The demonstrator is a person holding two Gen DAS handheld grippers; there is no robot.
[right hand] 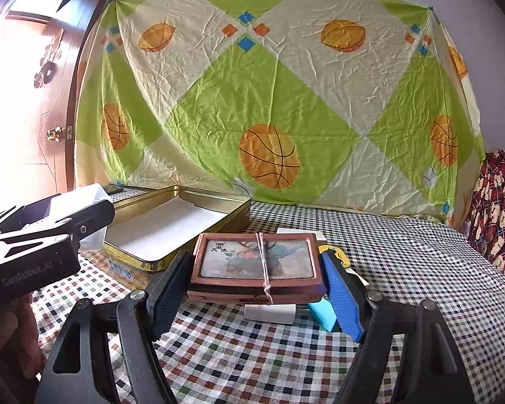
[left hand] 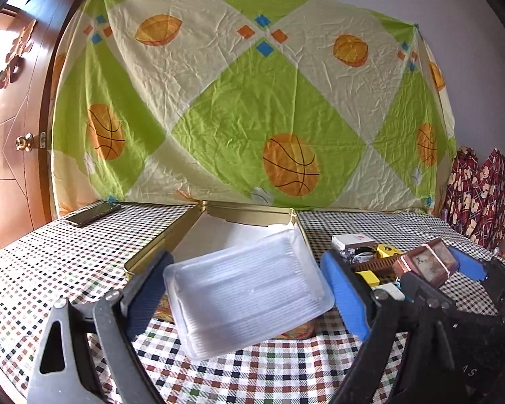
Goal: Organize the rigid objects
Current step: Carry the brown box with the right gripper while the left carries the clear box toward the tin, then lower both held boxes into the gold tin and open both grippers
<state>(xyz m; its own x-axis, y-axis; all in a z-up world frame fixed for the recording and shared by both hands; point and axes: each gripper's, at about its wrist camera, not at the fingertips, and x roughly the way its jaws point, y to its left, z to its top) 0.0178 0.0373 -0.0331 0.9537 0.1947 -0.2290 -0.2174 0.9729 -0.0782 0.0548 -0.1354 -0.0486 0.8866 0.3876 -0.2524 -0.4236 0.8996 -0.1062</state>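
Note:
My left gripper [left hand: 245, 259] is shut on a clear ribbed plastic box [left hand: 249, 299], held tilted above the checked tablecloth [left hand: 50, 262]. Just behind it lies an open gold tin [left hand: 252, 217] with a white lining. My right gripper [right hand: 256, 256] is shut on a brown picture case [right hand: 256, 262] tied with a rubber band, held level over a pile of small items [right hand: 269, 313]. The tin [right hand: 144, 262] lies to the left of the case. In the left wrist view the right gripper [left hand: 437, 269] and its case [left hand: 427, 262] are at the right.
Small items [left hand: 363, 252], among them a white carton, yellow pieces and a brown comb, lie right of the tin. A dark phone [left hand: 91, 213] rests at the table's far left. A basketball-print sheet [left hand: 252, 107] hangs behind, a wooden door [left hand: 13, 134] stands left, and red patterned fabric [left hand: 481, 195] lies right.

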